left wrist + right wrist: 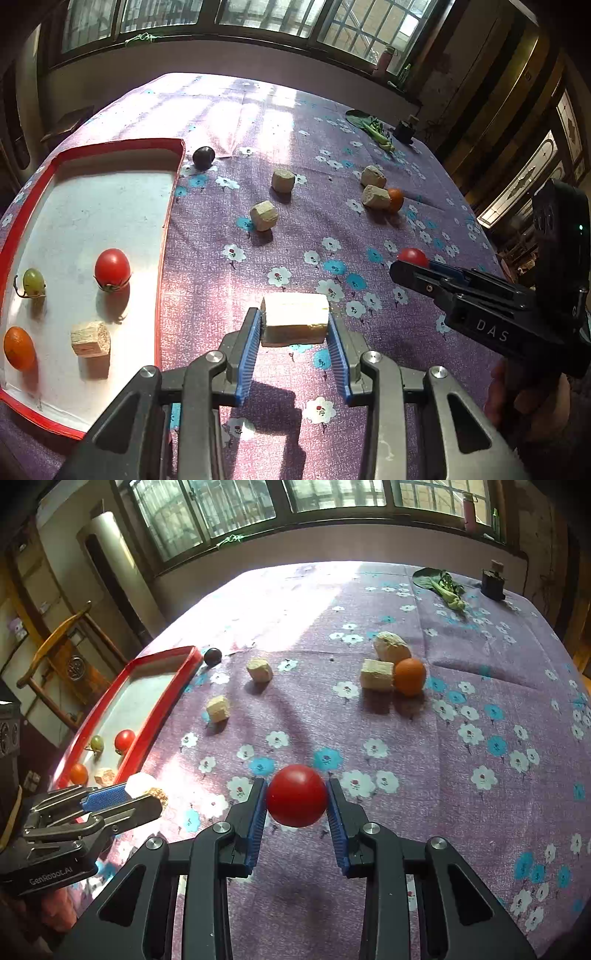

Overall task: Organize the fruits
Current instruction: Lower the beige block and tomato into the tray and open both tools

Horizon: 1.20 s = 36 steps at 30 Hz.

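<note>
Inside, the red tray point(170, 206) holds three tomatoes, one grape, one block; left fingers point(255, 325) clamp a pale block point(294, 319), right a tomato point(296, 795).

tablecloth point(461, 805) purple, floral | tray point(162, 229) red-rimmed | tomato point(296, 795) red

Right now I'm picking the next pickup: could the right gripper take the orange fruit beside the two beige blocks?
Probably not yet: the right gripper is shut on a red tomato. The path to the orange fruit looks clear.
</note>
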{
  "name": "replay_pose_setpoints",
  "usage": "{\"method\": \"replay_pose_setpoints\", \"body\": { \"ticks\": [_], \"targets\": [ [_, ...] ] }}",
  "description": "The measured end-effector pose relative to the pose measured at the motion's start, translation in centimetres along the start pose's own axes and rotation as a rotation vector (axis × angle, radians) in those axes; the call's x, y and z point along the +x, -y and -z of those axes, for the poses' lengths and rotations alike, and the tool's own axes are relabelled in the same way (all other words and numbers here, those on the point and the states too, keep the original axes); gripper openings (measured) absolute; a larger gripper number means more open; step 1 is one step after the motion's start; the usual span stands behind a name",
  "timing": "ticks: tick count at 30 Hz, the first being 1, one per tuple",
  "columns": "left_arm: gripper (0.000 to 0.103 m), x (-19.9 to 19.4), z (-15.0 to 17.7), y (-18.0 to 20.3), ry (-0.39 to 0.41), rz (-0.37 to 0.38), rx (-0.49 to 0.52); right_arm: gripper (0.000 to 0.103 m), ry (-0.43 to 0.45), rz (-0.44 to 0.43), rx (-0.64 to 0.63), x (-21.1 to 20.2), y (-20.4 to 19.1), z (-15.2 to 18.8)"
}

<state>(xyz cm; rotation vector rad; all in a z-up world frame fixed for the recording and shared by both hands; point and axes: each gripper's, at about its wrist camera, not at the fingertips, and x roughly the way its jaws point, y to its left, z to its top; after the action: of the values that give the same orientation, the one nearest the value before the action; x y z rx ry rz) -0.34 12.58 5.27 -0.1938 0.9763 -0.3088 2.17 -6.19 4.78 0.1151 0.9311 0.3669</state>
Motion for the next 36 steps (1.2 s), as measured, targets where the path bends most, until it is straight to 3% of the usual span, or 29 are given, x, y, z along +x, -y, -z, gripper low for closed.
{"method": "replay_pose_setpoints", "body": {
  "ticks": [8,16,23,36],
  "targets": [
    [0.038,-3.6,-0.6,-6.5,0.085,-0.073,-0.051,0.031,0.004,-0.075,-0.102,2.3,-7.4,-2.9],
    [0.038,-5.6,-2.4,-13.9,0.138,-0.195,-0.127,0.03,-0.004,-0.152,-0.148,5.7,-13.3,-5.9],
    [0.038,-3.7,-5.0,-17.9,0.13,-0.269,-0.167,0.03,-0.042,-0.175,-0.177,9.9,-16.7,-7.4],
    [0.038,0.9,-6.1,-20.6,0.053,-0.281,-0.203,0.031,-0.118,-0.162,-0.217,14.2,-18.2,-7.1]
  ]
}}
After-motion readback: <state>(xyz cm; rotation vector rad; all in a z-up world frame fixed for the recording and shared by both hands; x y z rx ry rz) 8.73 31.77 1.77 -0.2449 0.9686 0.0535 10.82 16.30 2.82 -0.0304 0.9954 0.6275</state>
